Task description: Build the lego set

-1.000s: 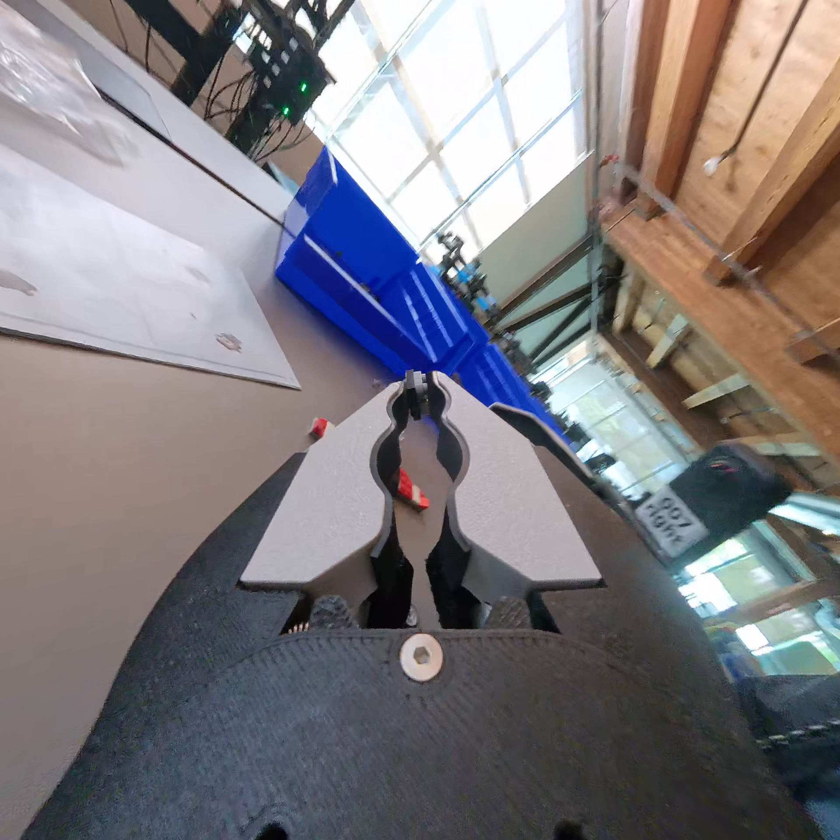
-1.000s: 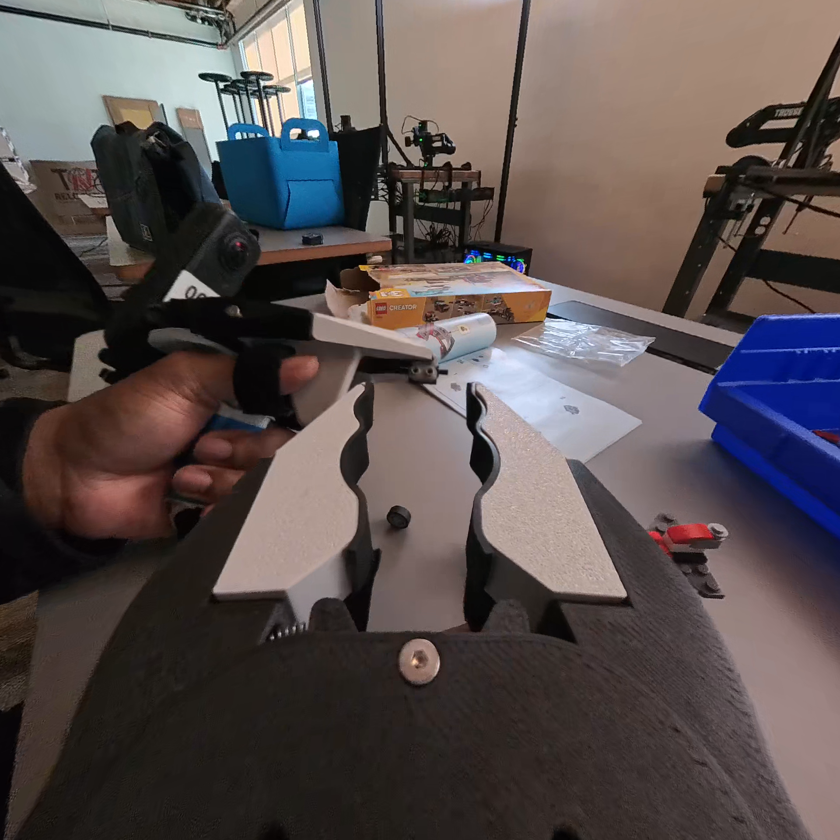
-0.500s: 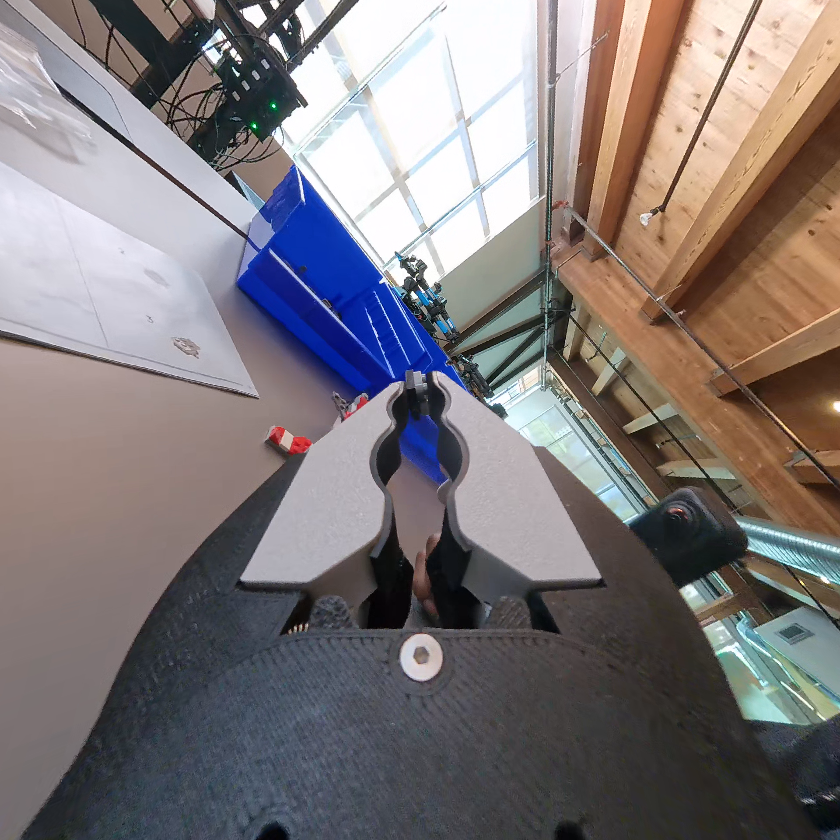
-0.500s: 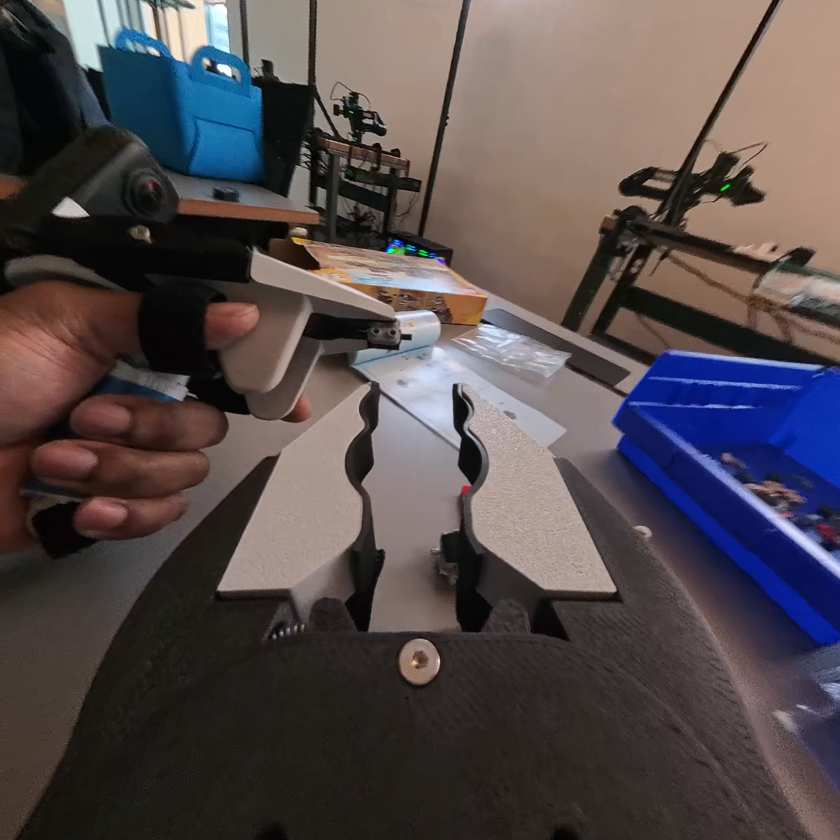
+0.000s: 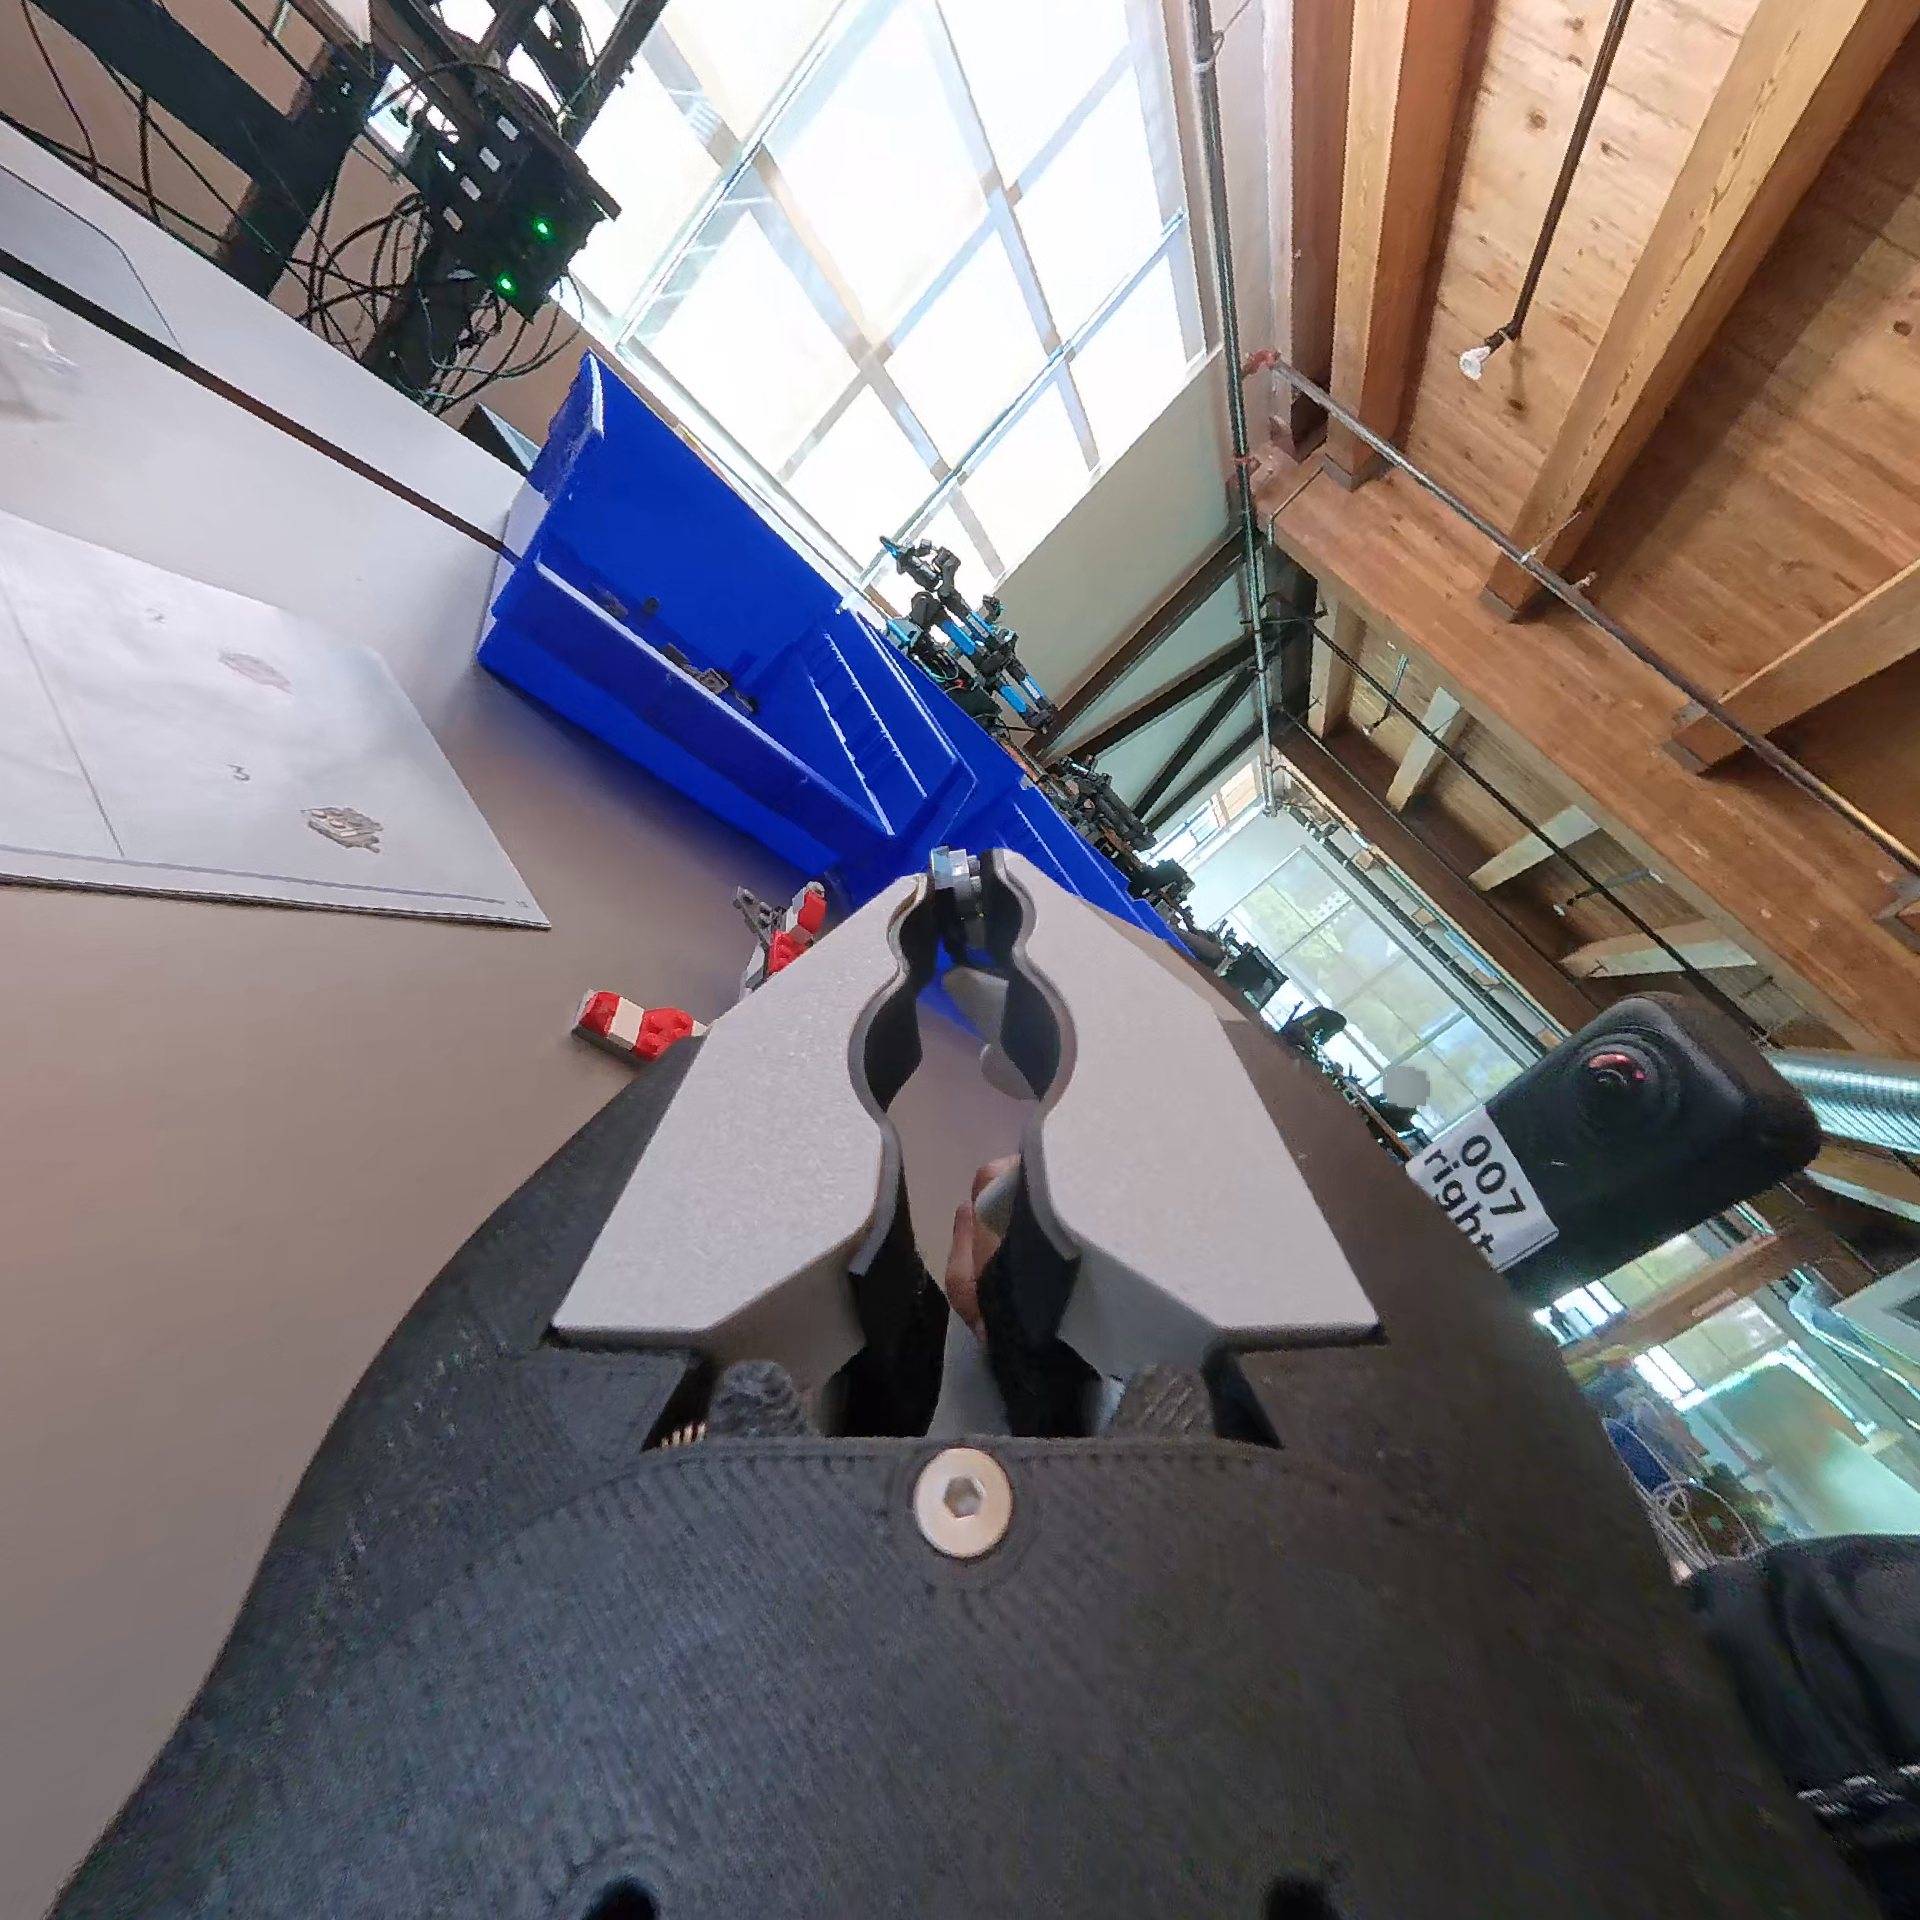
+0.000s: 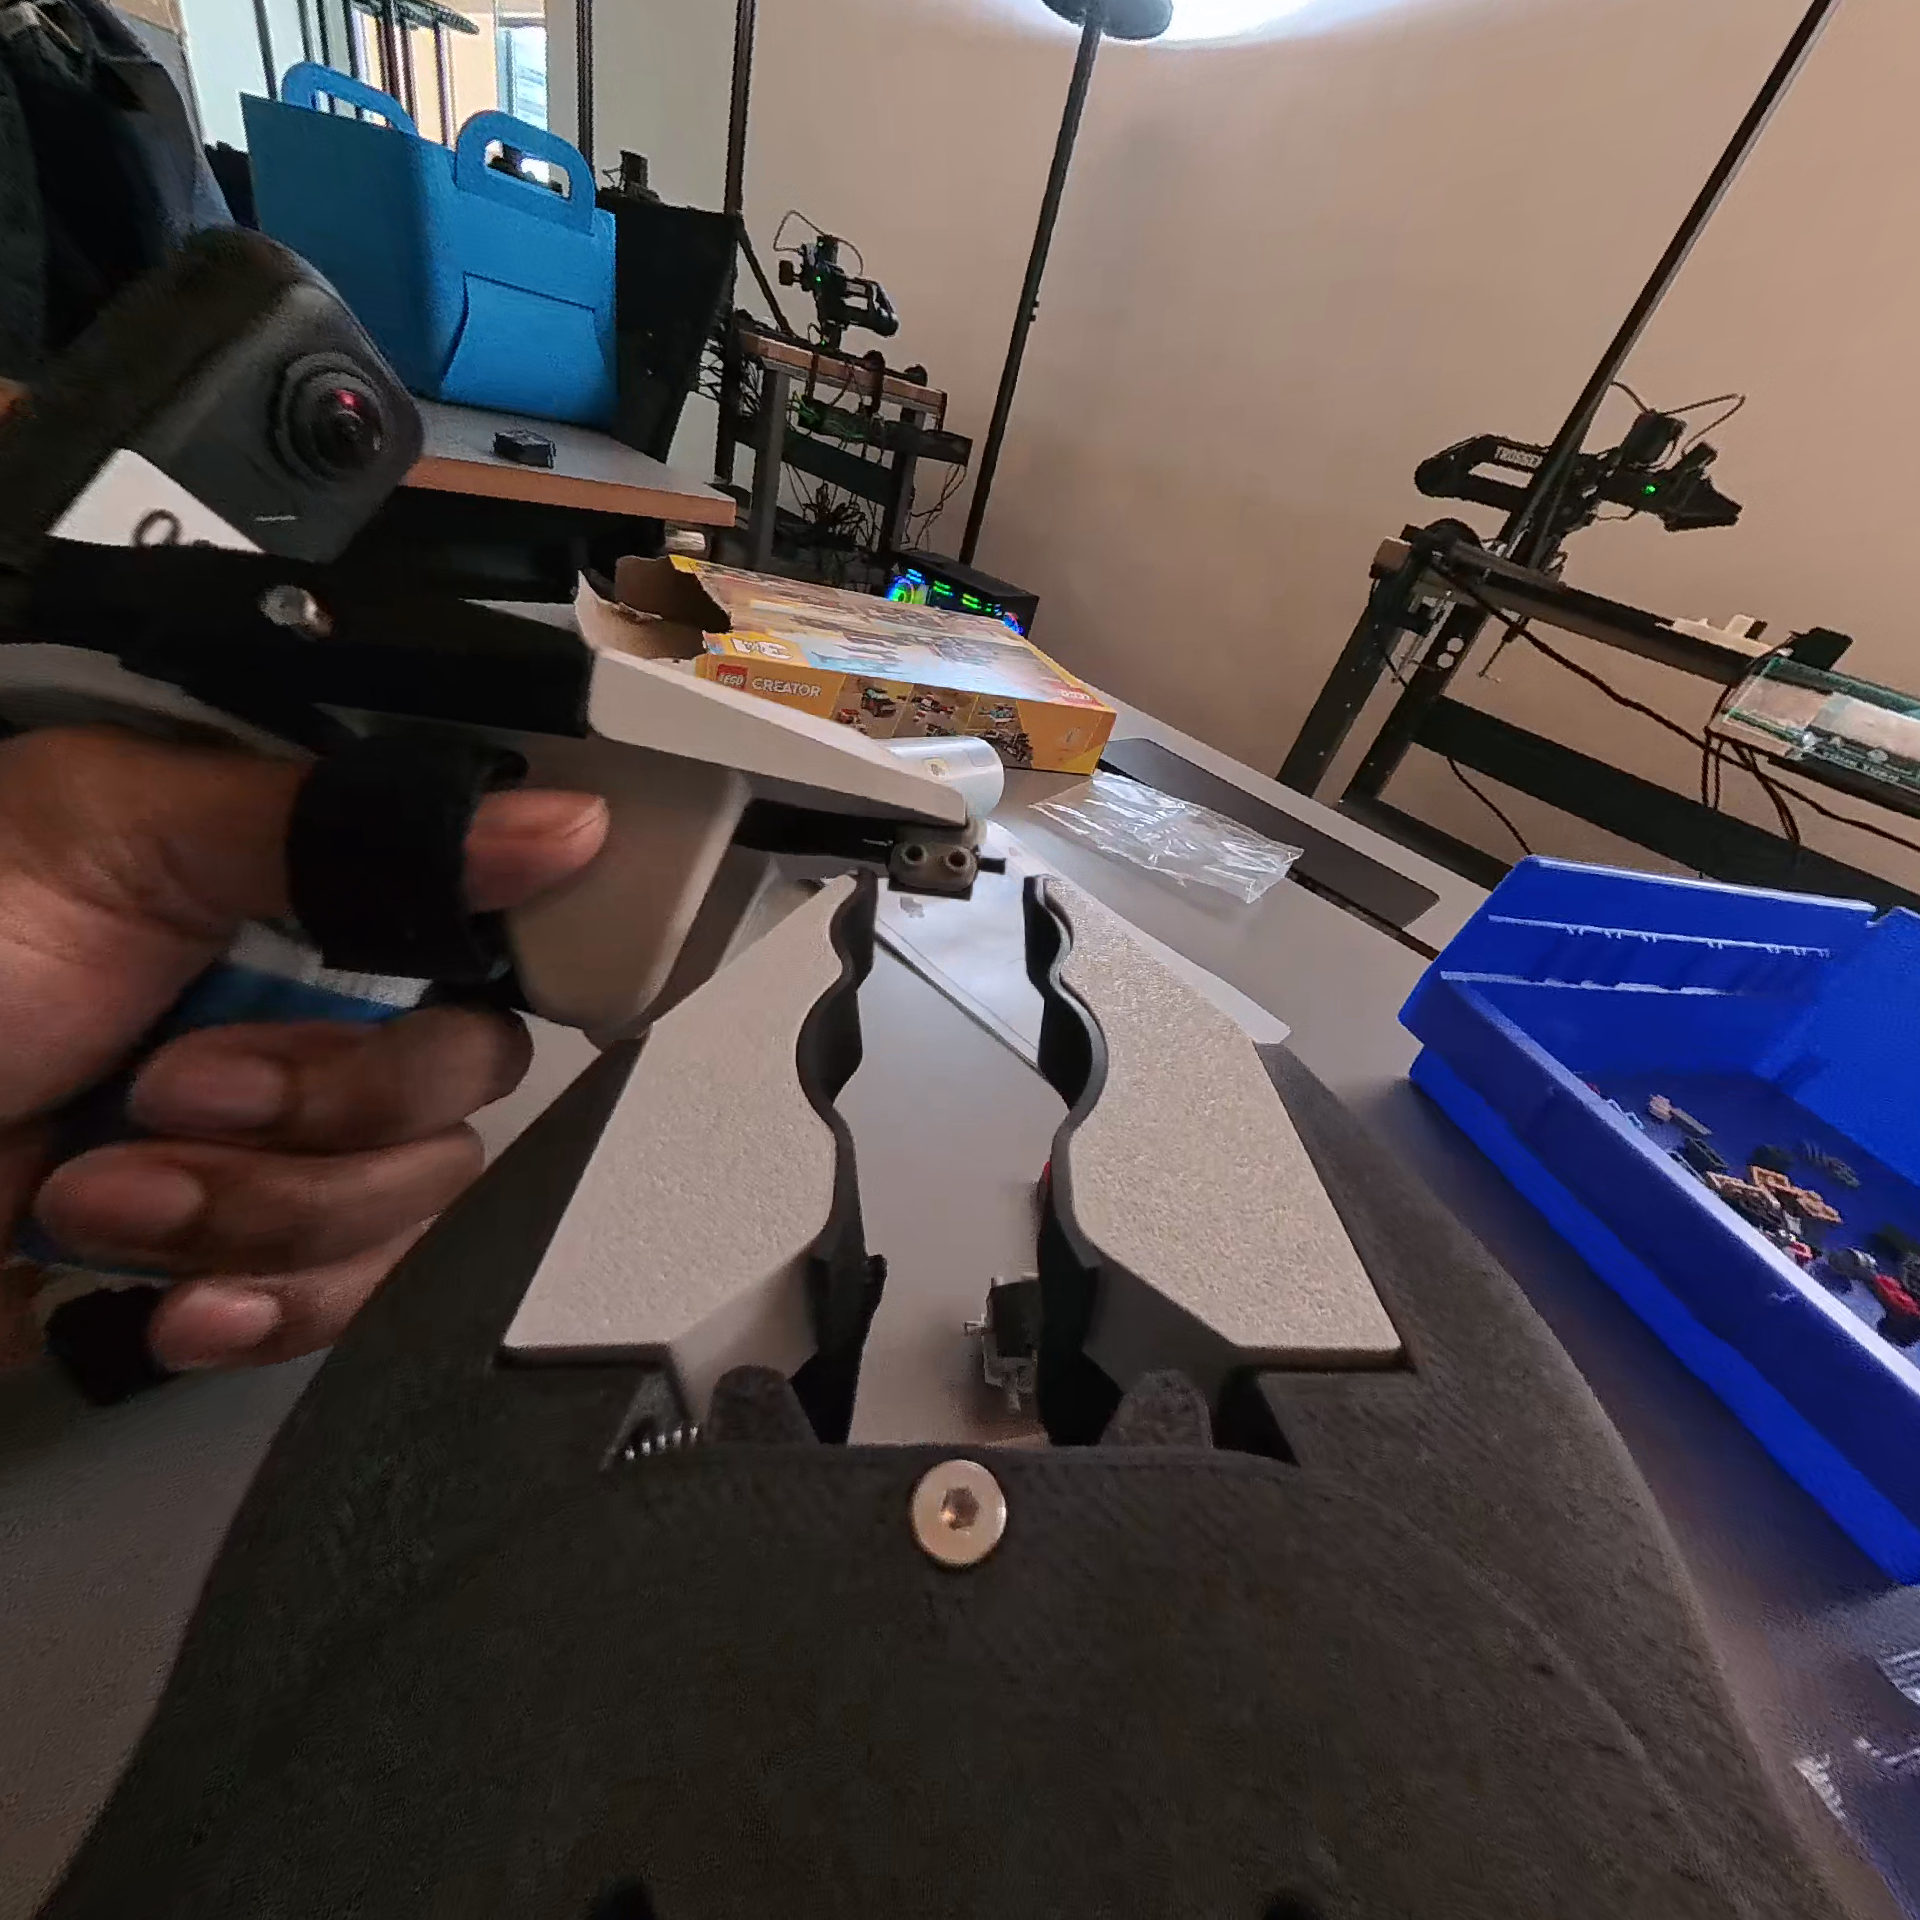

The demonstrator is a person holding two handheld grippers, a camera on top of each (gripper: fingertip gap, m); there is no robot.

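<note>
My left gripper [image 5: 961, 883] is shut on a small grey lego piece [image 5: 954, 868], held above the table. In the right wrist view the left gripper [image 6: 914, 831] comes in from the left in a person's hand, and the grey piece [image 6: 935, 864] shows two holes. My right gripper [image 6: 945, 902] is open and empty, its tips just below and to either side of that piece. A small grey lego assembly [image 6: 1003, 1340] lies on the table between the right jaws. A red and white lego part [image 5: 634, 1023] and a partial build [image 5: 784, 920] lie on the table.
A blue bin [image 6: 1621, 914] holding several loose pieces stands at the right; it also shows in the left wrist view [image 5: 644, 582]. An instruction sheet [image 5: 208, 748], a lego box [image 6: 904, 675], a white roll [image 6: 951, 769] and a plastic bag [image 6: 1164, 831] lie farther back. Less than 4 cm separates the two grippers' tips.
The right gripper has moved up to the left gripper's tip and its jaws have narrowed a little. The left gripper has kept its hold on the grey piece.
</note>
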